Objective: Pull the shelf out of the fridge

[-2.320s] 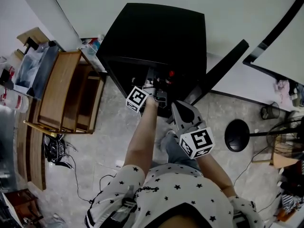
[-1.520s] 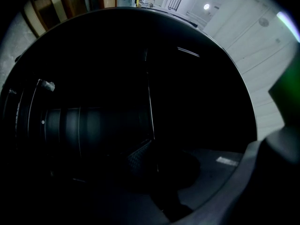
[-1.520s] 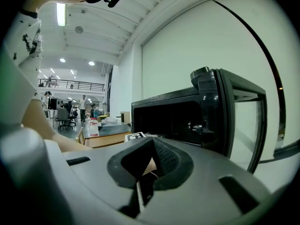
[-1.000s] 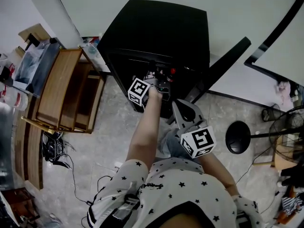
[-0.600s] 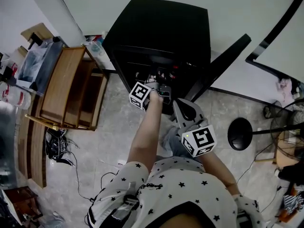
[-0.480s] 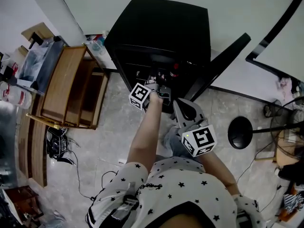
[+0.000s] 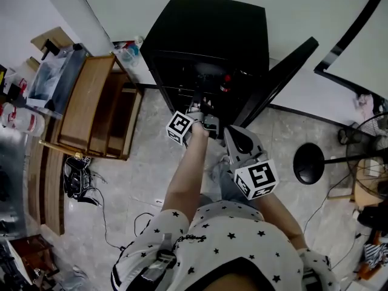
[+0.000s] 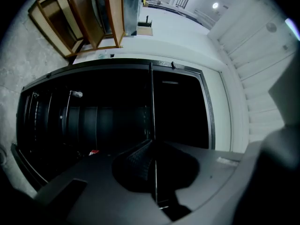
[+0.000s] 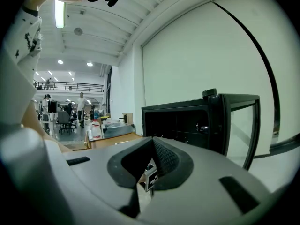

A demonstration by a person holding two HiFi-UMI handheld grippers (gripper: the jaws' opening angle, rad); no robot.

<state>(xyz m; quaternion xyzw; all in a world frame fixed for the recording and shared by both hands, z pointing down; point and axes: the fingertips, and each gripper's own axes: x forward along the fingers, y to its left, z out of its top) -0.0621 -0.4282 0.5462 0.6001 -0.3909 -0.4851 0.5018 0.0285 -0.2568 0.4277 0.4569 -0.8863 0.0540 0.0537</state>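
The black fridge (image 7: 212, 32) stands on the floor with its door (image 7: 276, 80) swung open to the right. My left gripper (image 7: 202, 113) is at the fridge's mouth, shut on the front edge of the thin wire shelf. In the left gripper view the shelf (image 8: 152, 102) shows edge-on as a thin line running into the dark fridge (image 8: 93, 121), and the left gripper (image 8: 153, 148) is pinching it. My right gripper (image 7: 233, 137) hangs lower right of the left one, shut and empty. The right gripper (image 9: 152, 144) view looks past the open fridge (image 9: 187, 121) from the side.
A wooden rack (image 7: 91, 111) lies left of the fridge, with bottles (image 7: 128, 50) and boxes behind it. Cables (image 7: 76, 177) trail on the floor at left. A round black stand base (image 7: 310, 162) and a fan (image 7: 370, 138) are on the right. A small red item (image 7: 227, 79) sits inside the fridge.
My left gripper has drawn back from the fridge toward the person, still shut on the shelf's edge. The right gripper has kept its place.
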